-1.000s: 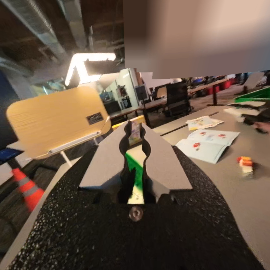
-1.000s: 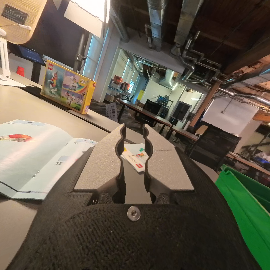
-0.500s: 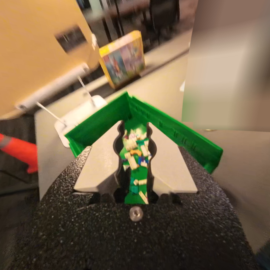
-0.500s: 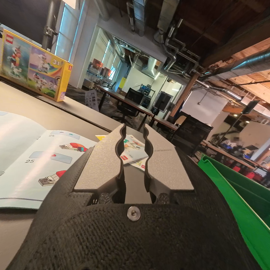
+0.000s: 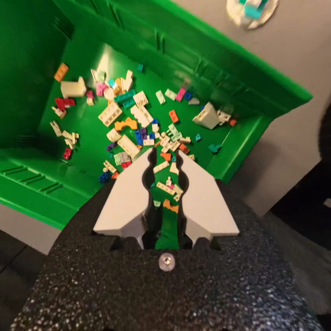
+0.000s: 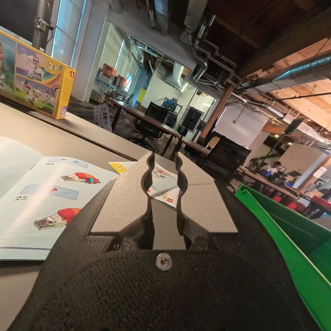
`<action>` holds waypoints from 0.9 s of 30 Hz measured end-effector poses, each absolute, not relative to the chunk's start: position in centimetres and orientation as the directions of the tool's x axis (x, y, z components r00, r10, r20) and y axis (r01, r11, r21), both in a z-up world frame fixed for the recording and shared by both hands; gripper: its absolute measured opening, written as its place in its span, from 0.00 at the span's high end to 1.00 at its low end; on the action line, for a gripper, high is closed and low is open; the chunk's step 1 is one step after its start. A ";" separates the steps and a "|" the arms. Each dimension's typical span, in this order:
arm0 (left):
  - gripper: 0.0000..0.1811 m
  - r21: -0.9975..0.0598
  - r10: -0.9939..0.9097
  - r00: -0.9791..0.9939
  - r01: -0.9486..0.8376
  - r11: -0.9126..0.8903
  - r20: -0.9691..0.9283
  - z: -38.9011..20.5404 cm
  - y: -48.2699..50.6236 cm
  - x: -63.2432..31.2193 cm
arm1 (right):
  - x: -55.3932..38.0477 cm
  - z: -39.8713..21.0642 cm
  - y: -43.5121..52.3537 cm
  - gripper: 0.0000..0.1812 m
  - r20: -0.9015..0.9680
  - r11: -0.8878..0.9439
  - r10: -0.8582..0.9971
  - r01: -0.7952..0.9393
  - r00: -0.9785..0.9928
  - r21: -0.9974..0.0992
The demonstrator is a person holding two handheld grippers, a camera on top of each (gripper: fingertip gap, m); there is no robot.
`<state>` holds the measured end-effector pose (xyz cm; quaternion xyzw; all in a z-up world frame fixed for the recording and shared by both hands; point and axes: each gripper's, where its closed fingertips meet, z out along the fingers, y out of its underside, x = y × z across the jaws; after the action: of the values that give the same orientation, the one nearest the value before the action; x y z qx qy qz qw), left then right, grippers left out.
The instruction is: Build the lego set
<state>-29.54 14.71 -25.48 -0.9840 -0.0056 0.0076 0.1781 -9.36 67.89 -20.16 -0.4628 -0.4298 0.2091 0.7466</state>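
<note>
Grey table (image 6: 53, 136) — open-plan workshop, exposed ducts (image 6: 202, 53).

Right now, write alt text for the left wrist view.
An open grey two-finger left gripper points down into a green plastic bin whose floor is strewn with small loose lego bricks in white, orange, teal, pink, blue and red. The bin sits on a grey table; the picture is motion-blurred.

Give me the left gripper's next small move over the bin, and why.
Probably lower the left gripper toward one loose brick lying between its fingers. It is open, empty and above the green bin, touching no piece. The right gripper is open too, low over the table by the booklet.
</note>
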 end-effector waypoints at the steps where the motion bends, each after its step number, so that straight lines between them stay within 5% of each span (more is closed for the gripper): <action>1: 0.89 -0.314 0.011 1.000 0.002 -0.949 -0.026 -26.1 14.5 -29.6 | -9.4 -20.2 67.9 0.88 0.449 0.485 0.710 0.086 0.543 -0.870; 14: 0.89 -0.275 -0.001 0.997 0.020 -0.961 0.078 -28.1 14.0 -28.6 | -9.7 -20.3 67.8 0.88 0.462 0.492 0.704 0.099 0.540 -0.865; 27: 0.98 0.204 0.052 0.971 0.004 -0.979 0.235 -29.9 7.5 -26.2 | -9.9 -20.2 67.8 0.88 0.451 0.486 0.713 0.086 0.537 -0.870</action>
<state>-26.19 7.51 -29.86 -0.9874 -0.0142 -0.1203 -0.1015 -9.85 67.76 -20.19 -0.4613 -0.4328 0.2103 0.7454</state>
